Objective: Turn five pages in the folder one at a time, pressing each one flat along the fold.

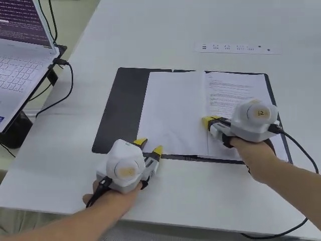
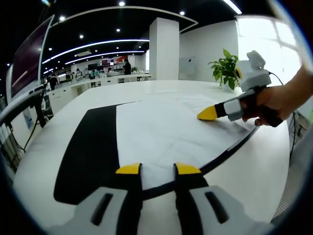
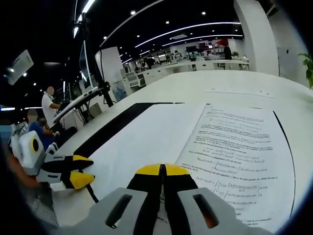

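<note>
A white pillar (image 2: 164, 49) is seen at 12 o'clock and a potted plant (image 2: 225, 69) at 2 o'clock, under curved ceiling light strips (image 2: 98, 43).

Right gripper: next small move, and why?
Probably draw the shut right gripper along the fold toward the near edge of the folder, pressing the blank page flat. Its tips sit about midway along the fold, between the blank page and the printed page; the open left gripper is at that near edge.

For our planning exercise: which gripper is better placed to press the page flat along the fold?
Probably the right gripper: shut, tips at the fold. The left gripper hangs open at the near edge of the folder.
</note>
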{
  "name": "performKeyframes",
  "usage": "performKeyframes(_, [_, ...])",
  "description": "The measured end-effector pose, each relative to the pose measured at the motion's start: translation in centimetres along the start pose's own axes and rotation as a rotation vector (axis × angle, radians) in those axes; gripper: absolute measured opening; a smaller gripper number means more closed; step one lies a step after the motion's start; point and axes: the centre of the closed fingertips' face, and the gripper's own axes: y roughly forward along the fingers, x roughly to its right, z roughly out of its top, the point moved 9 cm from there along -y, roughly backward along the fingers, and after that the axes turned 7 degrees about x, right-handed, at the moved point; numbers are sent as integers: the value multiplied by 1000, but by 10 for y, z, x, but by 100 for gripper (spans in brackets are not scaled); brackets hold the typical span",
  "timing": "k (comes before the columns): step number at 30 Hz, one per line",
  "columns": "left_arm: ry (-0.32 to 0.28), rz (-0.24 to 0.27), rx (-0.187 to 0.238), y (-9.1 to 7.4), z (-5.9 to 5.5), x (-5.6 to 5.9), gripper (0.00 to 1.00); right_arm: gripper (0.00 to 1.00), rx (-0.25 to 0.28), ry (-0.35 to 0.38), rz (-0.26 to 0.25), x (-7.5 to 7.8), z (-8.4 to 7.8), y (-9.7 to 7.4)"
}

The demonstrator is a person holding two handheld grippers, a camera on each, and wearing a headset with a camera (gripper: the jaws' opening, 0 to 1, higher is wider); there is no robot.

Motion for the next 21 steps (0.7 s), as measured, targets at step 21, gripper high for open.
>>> performKeyframes(21, [2, -11, -2, 0, 0, 0, 24, 0, -52, 50, 30, -18, -31, -36])
